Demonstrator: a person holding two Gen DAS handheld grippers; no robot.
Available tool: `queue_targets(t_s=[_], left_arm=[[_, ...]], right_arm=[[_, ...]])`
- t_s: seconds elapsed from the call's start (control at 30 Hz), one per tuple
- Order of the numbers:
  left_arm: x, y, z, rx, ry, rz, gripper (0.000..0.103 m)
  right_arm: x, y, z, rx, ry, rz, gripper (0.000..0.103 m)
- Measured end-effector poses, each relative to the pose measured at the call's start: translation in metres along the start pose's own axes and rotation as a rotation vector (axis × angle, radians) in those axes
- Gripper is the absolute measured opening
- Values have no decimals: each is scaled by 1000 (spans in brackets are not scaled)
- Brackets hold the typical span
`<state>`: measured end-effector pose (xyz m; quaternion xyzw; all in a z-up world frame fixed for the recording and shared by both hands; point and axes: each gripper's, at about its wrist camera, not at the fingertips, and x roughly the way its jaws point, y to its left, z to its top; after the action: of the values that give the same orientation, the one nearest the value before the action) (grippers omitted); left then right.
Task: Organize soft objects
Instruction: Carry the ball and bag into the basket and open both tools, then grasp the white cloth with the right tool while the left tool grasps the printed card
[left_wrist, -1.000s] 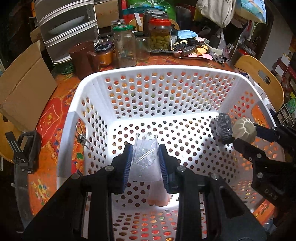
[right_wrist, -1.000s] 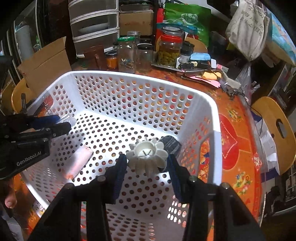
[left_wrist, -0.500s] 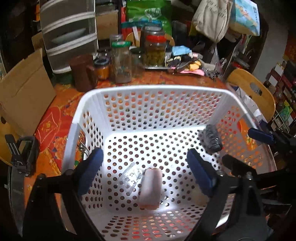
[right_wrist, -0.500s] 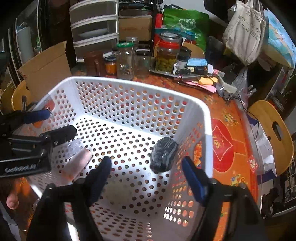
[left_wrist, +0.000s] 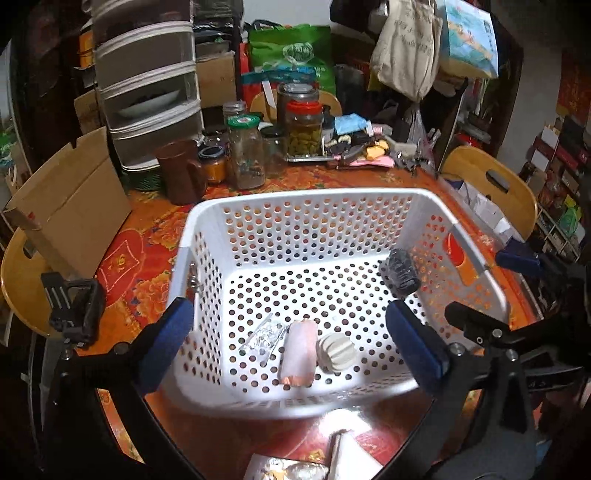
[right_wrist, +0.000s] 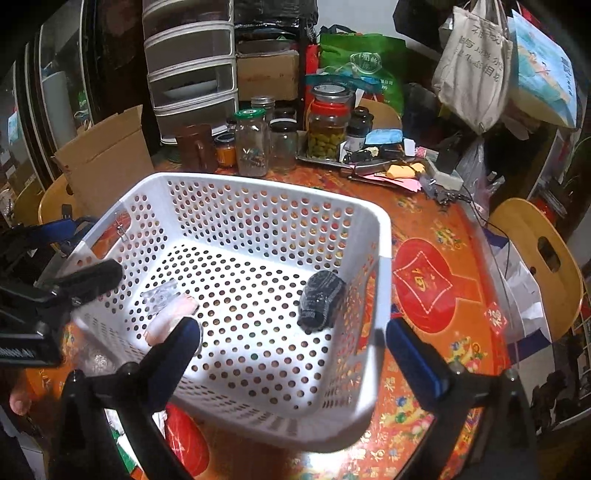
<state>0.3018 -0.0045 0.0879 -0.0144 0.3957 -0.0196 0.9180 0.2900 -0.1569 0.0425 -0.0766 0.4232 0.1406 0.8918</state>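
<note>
Basket (left_wrist: 207, 218) mid-frame in both views, holding 4 items. Left gripper (left_wrist: 291, 341) wide apart, nothing between the pads, poised above the near rim. Right gripper (right_wrist: 291, 345) likewise spread and bare, over the near right corner. Clear packet (left_wrist: 264, 336), pink roll (left_wrist: 299, 352) and ribbed white ball (left_wrist: 338, 350) side by side at lower centre of the left view, roll touching the ball. Dark bundle (right_wrist: 321, 302) apart from these, against the right wall. Judged stage: between drops, both tools free for another pick. More soft-looking pieces at the bottom edge of the left view, outside the basket: a white piece (left_wrist: 347, 458), too blurred to name. Next move likely calls for reaching back to these, closing gently on 1, then lifting over the rim.
</note>
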Motion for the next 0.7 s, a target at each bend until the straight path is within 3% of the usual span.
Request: queue_targets(t_s=[0.2, 0.4, 0.53, 0.7], left_arm=[[-42, 11, -21, -17, -44, -8, 103], [-76, 22, -73, -2, -61, -21, 103], [-82, 36, -112, -29, -53, -24, 103], [-70, 59, -158, -96, -14, -43, 103]], right_arm=[[-28, -1, -19, 16, -44, 19, 101], [-52, 4, -50, 11, -86, 58, 101], [-60, 13, -83, 4, -96, 65, 101], [-49, 32, -124, -7, -71, 134, 101]])
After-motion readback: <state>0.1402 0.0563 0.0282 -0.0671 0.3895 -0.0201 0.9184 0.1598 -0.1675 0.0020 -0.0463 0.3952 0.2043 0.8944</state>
